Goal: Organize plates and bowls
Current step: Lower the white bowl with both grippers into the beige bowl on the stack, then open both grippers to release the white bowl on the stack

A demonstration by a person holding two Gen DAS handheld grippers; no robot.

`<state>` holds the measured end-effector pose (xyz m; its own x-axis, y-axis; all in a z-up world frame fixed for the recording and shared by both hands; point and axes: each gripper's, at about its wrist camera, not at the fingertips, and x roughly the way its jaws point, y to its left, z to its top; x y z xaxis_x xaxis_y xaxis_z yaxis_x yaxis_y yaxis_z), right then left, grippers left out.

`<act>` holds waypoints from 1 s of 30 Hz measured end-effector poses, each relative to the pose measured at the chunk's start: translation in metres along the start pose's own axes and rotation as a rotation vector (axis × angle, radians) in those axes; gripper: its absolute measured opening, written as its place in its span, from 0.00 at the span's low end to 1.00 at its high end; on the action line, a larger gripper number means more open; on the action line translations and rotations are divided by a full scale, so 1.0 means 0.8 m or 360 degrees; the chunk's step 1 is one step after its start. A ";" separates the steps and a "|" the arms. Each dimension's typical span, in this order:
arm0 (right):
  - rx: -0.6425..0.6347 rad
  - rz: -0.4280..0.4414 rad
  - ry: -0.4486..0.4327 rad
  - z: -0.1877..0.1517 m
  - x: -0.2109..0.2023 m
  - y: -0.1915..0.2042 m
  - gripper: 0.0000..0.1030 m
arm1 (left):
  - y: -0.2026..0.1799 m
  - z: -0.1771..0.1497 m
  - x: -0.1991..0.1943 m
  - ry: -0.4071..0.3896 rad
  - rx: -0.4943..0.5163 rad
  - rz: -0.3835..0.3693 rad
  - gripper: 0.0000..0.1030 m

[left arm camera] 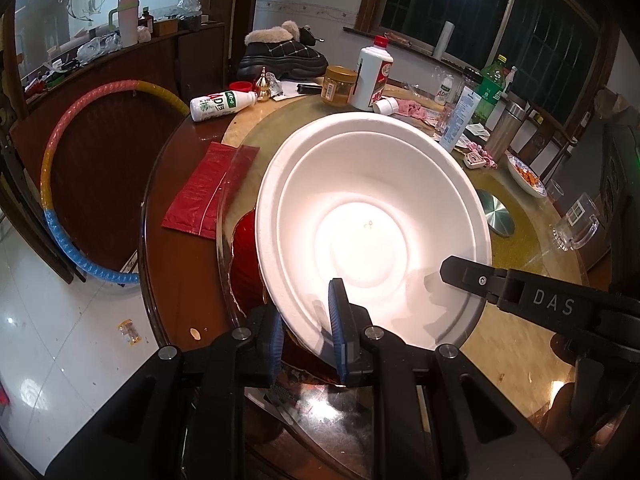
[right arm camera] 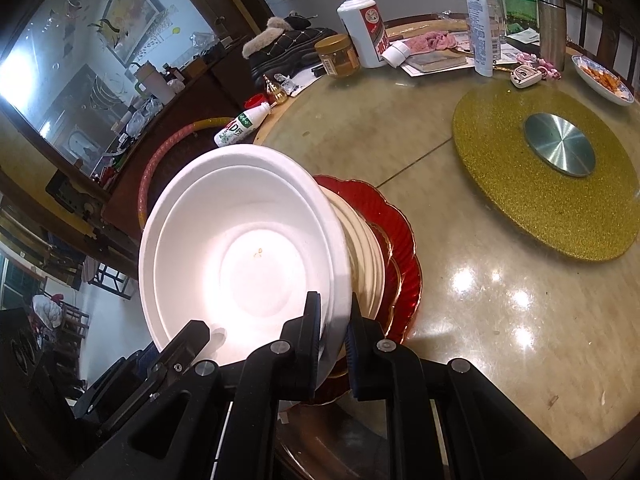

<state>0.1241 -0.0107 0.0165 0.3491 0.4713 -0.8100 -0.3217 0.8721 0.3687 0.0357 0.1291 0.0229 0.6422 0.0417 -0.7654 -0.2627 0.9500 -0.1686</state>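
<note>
Bowls, white and nested one inside the other (left arm camera: 372, 216), sit tilted at the near edge of the round table (right arm camera: 460, 300), and both claws grasp their rim. The left gripper (left arm camera: 308, 332) is clenched on the near-left rim, one blue-padded finger inside and one outside. The right gripper (right arm camera: 334, 344) pinches the rim on the opposite side in the same way.

Under the white bowls, the right wrist view shows cream plates (right arm camera: 366, 256) stacked on a red scalloped plate (right arm camera: 400, 240), so the pile looks largely gathered, smaller pieces on larger. What seems left is to settle the white bowls level on that stack, or carry them off; which one is meant cannot be told.

Clutter lies well apart at the far side: a white liquor bottle (right arm camera: 362, 26), a jar with a gold lid (right arm camera: 338, 56), a toppled milk bottle (left arm camera: 222, 104) and a dish of food (right arm camera: 604, 78). The gold turntable (right arm camera: 520, 184) lies to the right. Nothing stands right against the stack, though a red packet (left arm camera: 208, 188) lies near its left.
</note>
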 end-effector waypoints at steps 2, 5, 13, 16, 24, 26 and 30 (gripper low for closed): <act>-0.0001 -0.0001 -0.0001 0.001 0.000 0.001 0.13 | 0.000 0.001 0.000 0.0002 -0.0005 -0.0003 0.17; -0.0001 -0.0003 -0.0004 0.002 -0.001 0.002 0.13 | 0.001 0.002 0.000 0.0001 -0.0007 -0.0007 0.17; 0.0001 -0.0003 -0.0003 0.007 -0.003 0.004 0.15 | 0.000 0.011 0.006 0.0015 0.0000 0.0002 0.17; -0.0001 0.0023 0.0021 0.010 0.001 0.006 0.25 | 0.000 0.014 0.007 0.0018 -0.0010 -0.0006 0.19; 0.0013 0.0008 0.0003 0.017 0.000 0.008 0.38 | 0.005 0.019 0.010 0.0040 -0.0054 -0.0014 0.24; 0.0010 -0.0008 -0.0011 0.020 -0.003 0.009 0.45 | 0.007 0.021 0.009 0.0032 -0.0075 0.0006 0.50; -0.0006 -0.0030 -0.0040 0.029 -0.010 0.013 0.47 | 0.005 0.028 -0.002 -0.0055 -0.0062 0.0033 0.54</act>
<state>0.1385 -0.0024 0.0378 0.3772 0.4581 -0.8049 -0.3181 0.8803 0.3519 0.0493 0.1399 0.0375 0.6608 0.0728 -0.7470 -0.3038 0.9361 -0.1775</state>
